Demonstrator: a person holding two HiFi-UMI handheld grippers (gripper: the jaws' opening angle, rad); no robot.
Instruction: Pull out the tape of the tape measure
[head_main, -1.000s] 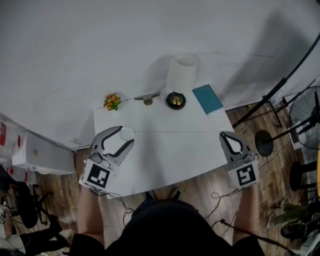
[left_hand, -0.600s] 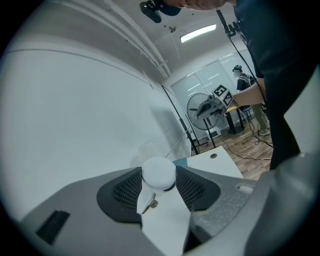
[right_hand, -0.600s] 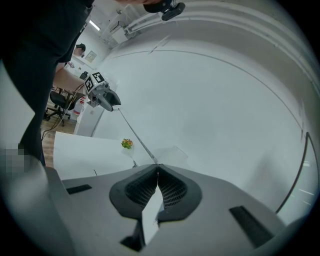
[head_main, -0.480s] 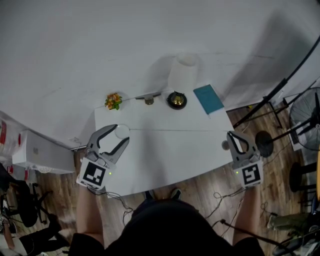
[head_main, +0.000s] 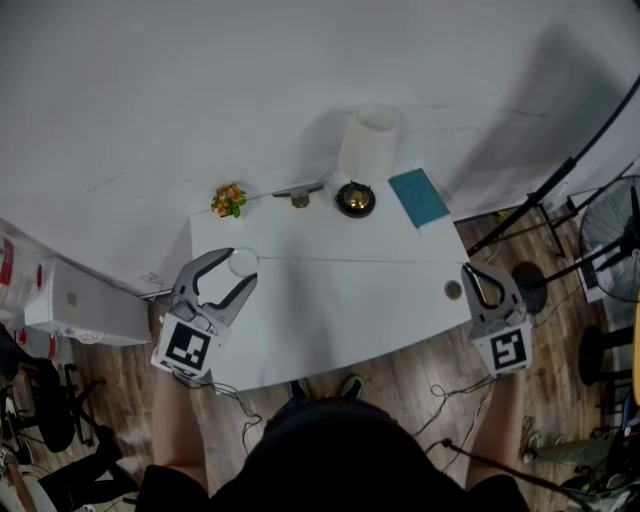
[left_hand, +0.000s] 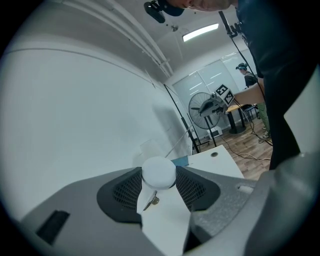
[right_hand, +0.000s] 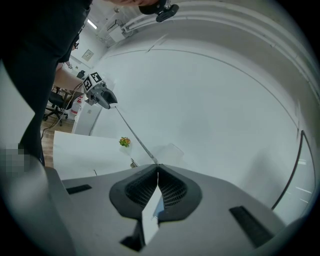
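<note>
Now, the tape measure (left_hand: 159, 171), small, round and white, sits right between the tips of your left claw (head_main: 238, 268). That claw's jaws stand wide and press on it from both sides. From there the tape (right_hand: 131, 131) runs as a thin, taut line to your right claw (right_hand: 157, 169), whose jaws are pressed together on the tape's end. The line hangs just above the table (head_main: 340, 310), and the right claw is out past the table's edge on its own side.

To draw out more, I judge you should pull the right claw straight away from the left one, along the line of the tape, so the strip neither twists nor kinks at the pinch. Hold the left claw steady and squeeze firmly, because a round body could roll out of the pads. Don't loosen the right claw under tension, or the tape would likely snap back.
</note>
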